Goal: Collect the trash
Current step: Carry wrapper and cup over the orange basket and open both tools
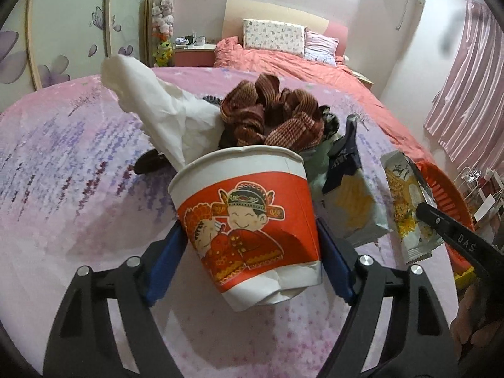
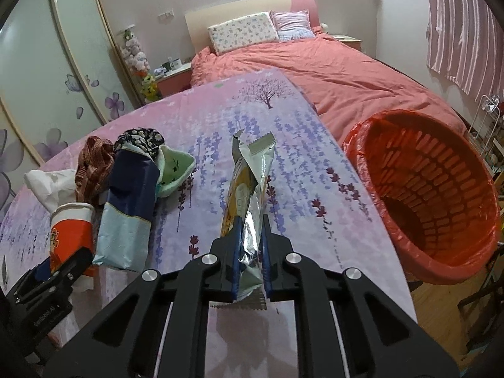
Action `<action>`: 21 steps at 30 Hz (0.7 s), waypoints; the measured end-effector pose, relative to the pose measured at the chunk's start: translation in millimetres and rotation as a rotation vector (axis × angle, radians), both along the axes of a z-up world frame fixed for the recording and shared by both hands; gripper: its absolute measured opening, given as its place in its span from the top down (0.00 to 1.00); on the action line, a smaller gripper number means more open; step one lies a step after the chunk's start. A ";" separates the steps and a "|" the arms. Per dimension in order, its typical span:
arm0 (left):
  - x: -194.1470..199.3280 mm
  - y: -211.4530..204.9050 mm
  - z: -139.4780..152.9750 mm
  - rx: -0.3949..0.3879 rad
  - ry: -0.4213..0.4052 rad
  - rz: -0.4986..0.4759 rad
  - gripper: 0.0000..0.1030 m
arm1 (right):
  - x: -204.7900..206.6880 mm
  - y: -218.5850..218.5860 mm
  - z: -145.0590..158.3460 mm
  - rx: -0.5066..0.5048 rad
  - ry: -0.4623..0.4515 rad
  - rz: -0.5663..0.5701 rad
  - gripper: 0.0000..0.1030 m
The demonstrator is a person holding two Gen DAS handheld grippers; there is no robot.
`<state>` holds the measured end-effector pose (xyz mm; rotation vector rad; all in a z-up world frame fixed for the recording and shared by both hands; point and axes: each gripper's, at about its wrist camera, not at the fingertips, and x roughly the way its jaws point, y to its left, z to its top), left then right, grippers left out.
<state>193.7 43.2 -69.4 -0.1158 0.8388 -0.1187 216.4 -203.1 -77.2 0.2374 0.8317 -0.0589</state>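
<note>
- The left gripper [image 1: 252, 245] has its blue-padded jaws clamped on the sides of a paper cup [image 1: 249, 217], white with a red band and a cartoon couple; the cup tilts and its lower wall is dented.
- The right gripper [image 2: 250, 252] has its jaws pinched shut on a foil snack wrapper [image 2: 249, 189], yellow printed outside and silver inside, held upright above the table [image 2: 299, 163], which is covered by a pink and purple lavender-print cloth.
- Just beside the cup, toward the right gripper, a navy and pale-blue snack bag [image 2: 126, 214] lies on the cloth.
- Behind the cup sit a crumpled white tissue [image 1: 157, 107] and a brown striped scrunchie [image 1: 271, 116]; whether the tissue touches the cup's rim cannot be told.
- Past the bag lie a dark floral scrunchie [image 2: 141, 137] and a mint-green cloth item [image 2: 174, 170].
- At the table's right edge stands an orange trash basket [image 2: 425, 195] lined with a red bag, tipped toward the camera.
- Farther off is a bed [image 2: 330, 72] with a coral quilt and two pillows.
</note>
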 end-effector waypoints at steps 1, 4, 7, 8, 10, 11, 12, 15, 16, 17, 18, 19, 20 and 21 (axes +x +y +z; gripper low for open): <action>-2.4 0.6 2.3 0.000 -0.004 -0.001 0.24 | -3.0 -1.2 2.5 0.002 -0.007 -0.001 0.89; -10.7 -2.4 14.6 0.001 -0.025 -0.012 0.24 | -11.3 -6.3 12.5 0.004 -0.035 -0.005 0.89; -18.6 -12.3 30.5 0.006 -0.056 -0.035 0.24 | -21.0 -15.8 24.8 0.006 -0.070 -0.017 0.89; -21.6 -18.0 36.9 0.008 -0.067 -0.047 0.24 | -24.1 -17.3 27.8 0.004 -0.080 -0.021 0.89; -24.7 -27.6 46.2 0.010 -0.085 -0.070 0.24 | -31.0 -26.1 35.8 0.000 -0.105 -0.036 0.89; -26.9 -34.9 51.8 0.008 -0.096 -0.087 0.24 | -34.7 -30.9 40.1 -0.003 -0.119 -0.045 0.89; -29.0 -40.1 55.7 0.005 -0.103 -0.101 0.24 | -37.7 -34.0 42.7 -0.005 -0.129 -0.052 0.89; -30.7 -63.0 67.5 -0.004 -0.122 -0.150 0.24 | -47.9 -47.7 53.1 -0.015 -0.165 -0.081 0.89; -31.0 -70.6 70.7 -0.006 -0.128 -0.165 0.24 | -50.8 -53.2 56.3 -0.021 -0.176 -0.091 0.89; -30.9 -80.6 74.5 -0.008 -0.136 -0.186 0.24 | -53.0 -58.2 59.1 -0.028 -0.185 -0.102 0.89; -30.8 -88.3 76.8 -0.010 -0.142 -0.202 0.24 | -55.4 -62.8 60.8 -0.035 -0.193 -0.110 0.89; -30.8 -99.3 80.3 -0.012 -0.149 -0.224 0.24 | -57.4 -68.6 62.9 -0.045 -0.202 -0.122 0.89; -30.4 -107.8 81.8 -0.014 -0.153 -0.241 0.24 | -59.1 -73.5 64.4 -0.054 -0.210 -0.134 0.89; -29.4 -115.8 82.8 -0.015 -0.157 -0.257 0.24 | -60.6 -78.9 65.7 -0.060 -0.215 -0.144 0.89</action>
